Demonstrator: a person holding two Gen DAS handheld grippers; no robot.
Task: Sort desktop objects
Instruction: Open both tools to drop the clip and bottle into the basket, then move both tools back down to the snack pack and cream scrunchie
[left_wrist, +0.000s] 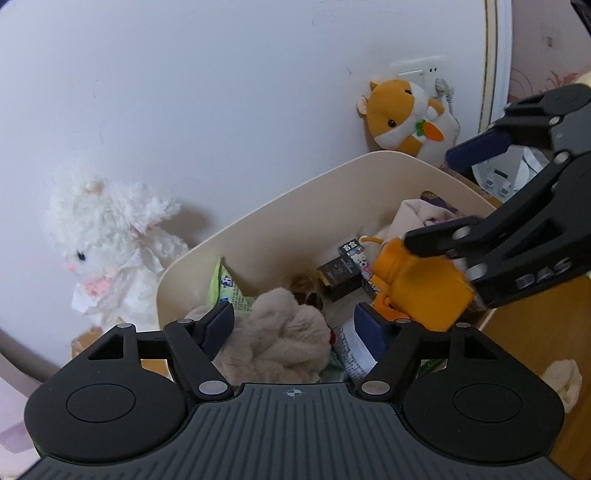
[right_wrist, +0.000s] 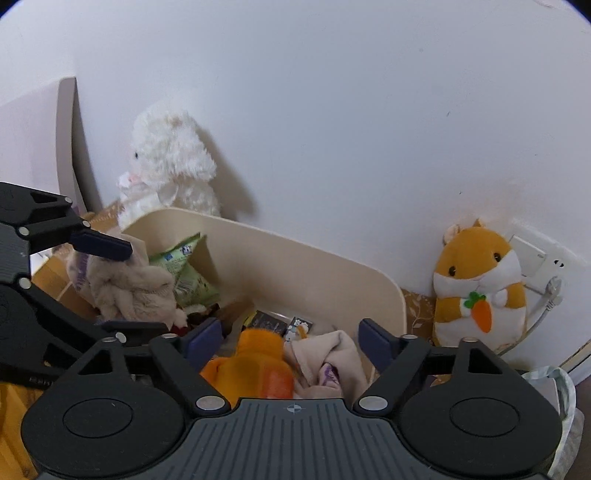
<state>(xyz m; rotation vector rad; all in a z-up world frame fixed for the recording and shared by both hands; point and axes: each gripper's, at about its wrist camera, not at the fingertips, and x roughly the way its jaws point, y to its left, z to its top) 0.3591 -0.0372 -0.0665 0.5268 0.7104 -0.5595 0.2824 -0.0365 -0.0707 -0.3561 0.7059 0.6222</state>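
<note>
A cream storage bin (left_wrist: 258, 221) stands against the wall and holds several items. My left gripper (left_wrist: 293, 325) is open above a beige plush (left_wrist: 280, 332) at the bin's near end. My right gripper (right_wrist: 291, 339) is open over an orange bottle (right_wrist: 258, 365) and a beige cloth (right_wrist: 332, 350) inside the bin (right_wrist: 332, 266). In the left wrist view the right gripper (left_wrist: 432, 195) hangs over the orange bottle (left_wrist: 421, 280) without clasping it. In the right wrist view the left gripper (right_wrist: 110, 284) sits over the beige plush (right_wrist: 133, 291).
A white plush lamb (left_wrist: 107, 243) sits left of the bin and an orange hamster plush (left_wrist: 402, 114) stands behind it by a wall socket (left_wrist: 421, 74). The bin also holds a green snack pack (right_wrist: 184, 269), small dark boxes (left_wrist: 340, 277) and a can (left_wrist: 354, 350).
</note>
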